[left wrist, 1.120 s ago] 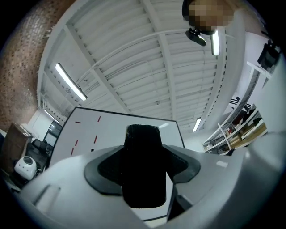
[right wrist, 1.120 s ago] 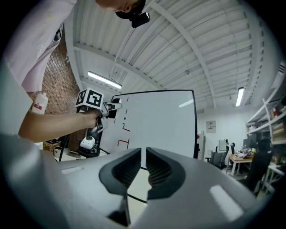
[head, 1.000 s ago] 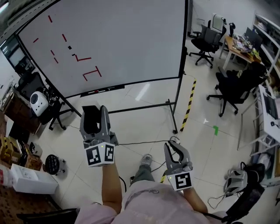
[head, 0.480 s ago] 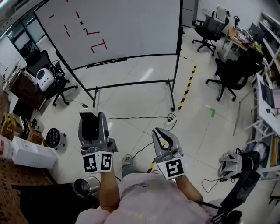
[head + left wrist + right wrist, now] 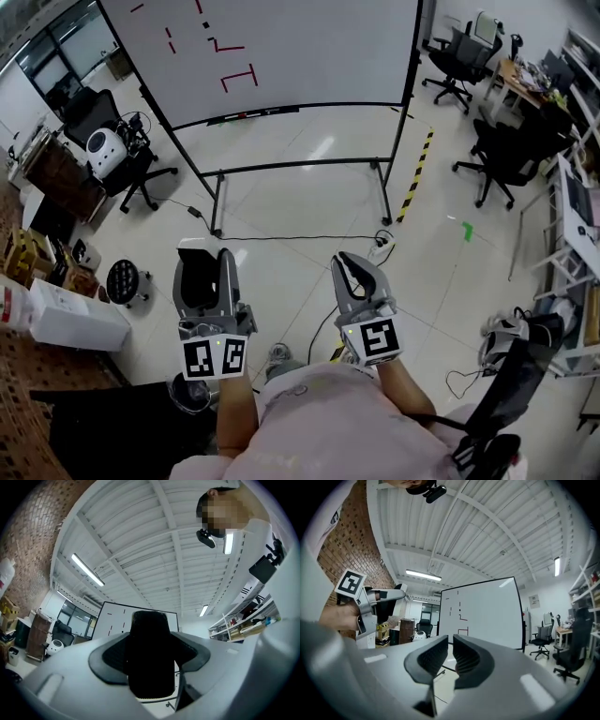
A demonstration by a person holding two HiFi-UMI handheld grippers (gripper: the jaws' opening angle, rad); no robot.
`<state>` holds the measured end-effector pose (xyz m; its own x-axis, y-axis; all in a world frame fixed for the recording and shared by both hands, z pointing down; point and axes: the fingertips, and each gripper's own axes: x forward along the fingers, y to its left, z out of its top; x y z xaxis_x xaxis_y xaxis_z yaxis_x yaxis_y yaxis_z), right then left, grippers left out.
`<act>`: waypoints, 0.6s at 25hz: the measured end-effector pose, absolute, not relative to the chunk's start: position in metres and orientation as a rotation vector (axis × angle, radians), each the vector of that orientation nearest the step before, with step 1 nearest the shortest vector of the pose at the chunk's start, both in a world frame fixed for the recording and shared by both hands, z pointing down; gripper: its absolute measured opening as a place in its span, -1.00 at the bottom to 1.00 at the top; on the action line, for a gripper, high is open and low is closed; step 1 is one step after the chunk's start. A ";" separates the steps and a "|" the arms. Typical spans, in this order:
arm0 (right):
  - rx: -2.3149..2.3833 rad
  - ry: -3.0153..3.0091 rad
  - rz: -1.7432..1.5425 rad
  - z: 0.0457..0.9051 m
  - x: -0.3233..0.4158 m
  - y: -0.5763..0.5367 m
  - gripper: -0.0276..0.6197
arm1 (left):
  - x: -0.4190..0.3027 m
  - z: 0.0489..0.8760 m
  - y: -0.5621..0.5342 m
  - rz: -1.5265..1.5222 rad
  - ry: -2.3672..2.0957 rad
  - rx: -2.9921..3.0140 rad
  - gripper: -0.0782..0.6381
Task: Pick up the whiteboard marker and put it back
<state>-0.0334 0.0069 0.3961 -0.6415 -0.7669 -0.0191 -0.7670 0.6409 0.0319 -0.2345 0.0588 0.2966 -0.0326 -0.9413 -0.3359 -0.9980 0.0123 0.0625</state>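
Left gripper view: black block (image 5: 150,660) clamped in left gripper (image 5: 200,253) jaws; right gripper (image 5: 450,642) jaws shut, empty. Block dropped if grip slackened.

The person's grey two-jaw left gripper (image 5: 202,255) pointed forward, its jaws clamped on a black ribbed block (image 5: 150,658). The matching right gripper (image 5: 349,264) was held just beside it, jaws pressed together with nothing between them.

The pale floor (image 5: 450,178) carries a whiteboard stand (image 5: 217,202), chairs (image 5: 502,150), cables (image 5: 281,238).
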 end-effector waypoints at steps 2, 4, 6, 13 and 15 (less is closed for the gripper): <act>-1.346 2.836 0.075 0.393 -0.067 0.008 -0.81 | -0.261 0.302 0.065 0.424 2.081 -2.074 -0.03; -1.325 2.841 0.130 0.386 -0.098 0.011 -0.81 | -0.281 0.306 0.069 0.454 2.078 -2.114 -0.03; -1.294 2.854 0.170 0.380 -0.121 0.019 -0.81 | -0.293 0.312 0.070 0.493 2.071 -2.138 -0.03; -1.338 2.882 0.150 0.388 -0.145 0.035 -0.81 | -0.296 0.318 0.068 0.549 1.988 -2.241 -0.03; -1.359 2.884 0.163 0.388 -0.144 0.036 -0.81 | -0.293 0.316 0.065 0.552 1.966 -2.259 -0.03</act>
<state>-0.1440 0.0365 0.3878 -0.6367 -0.7711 0.0024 -0.7659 0.6328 0.1138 -0.2929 0.0652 0.3164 0.1031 -0.9382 -0.3304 -0.9731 -0.1640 0.1619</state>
